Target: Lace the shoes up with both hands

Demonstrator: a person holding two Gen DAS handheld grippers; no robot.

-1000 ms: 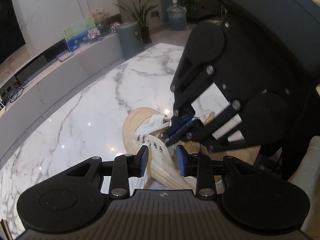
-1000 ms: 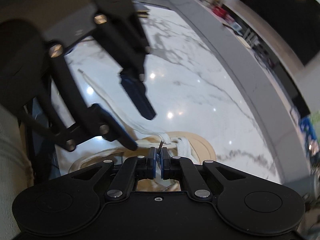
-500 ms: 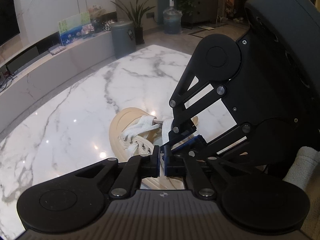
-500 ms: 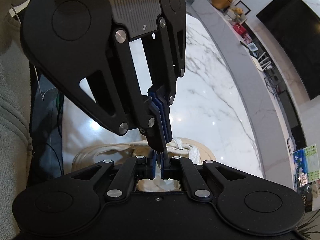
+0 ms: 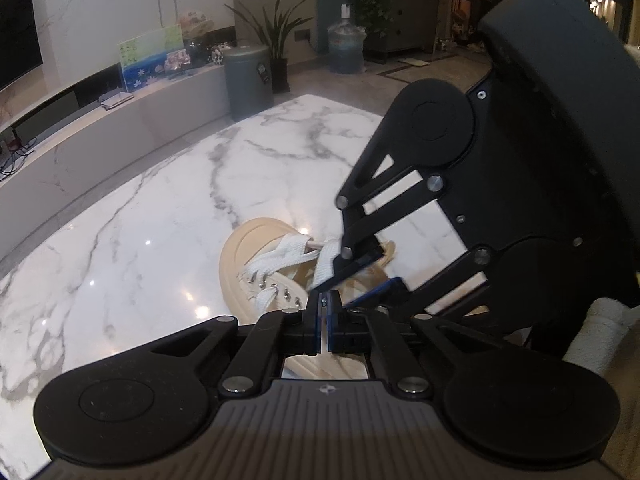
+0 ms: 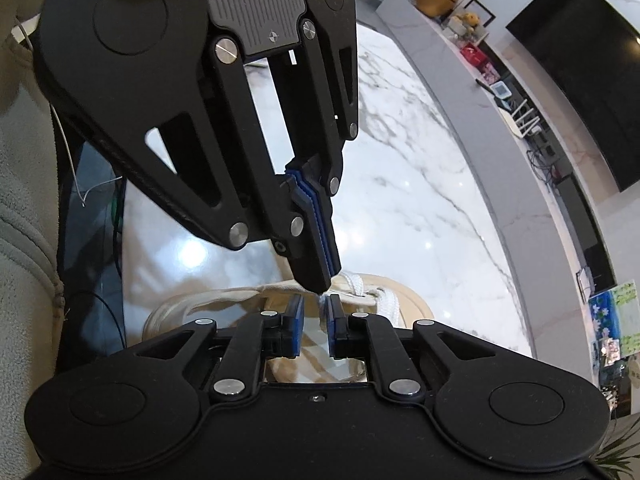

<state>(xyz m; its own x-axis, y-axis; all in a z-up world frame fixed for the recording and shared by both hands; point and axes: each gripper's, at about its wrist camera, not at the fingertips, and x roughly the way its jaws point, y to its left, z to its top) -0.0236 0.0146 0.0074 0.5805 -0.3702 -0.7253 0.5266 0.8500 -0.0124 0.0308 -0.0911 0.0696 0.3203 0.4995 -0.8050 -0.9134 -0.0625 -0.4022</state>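
On the white marble surface (image 5: 168,216), the cream canvas sneaker (image 5: 260,268) sits half-laced as the right gripper (image 6: 314,316) has just let its jaws part, handing the white lace tip (image 6: 321,297) to the left gripper (image 5: 324,312), now clamped on it.
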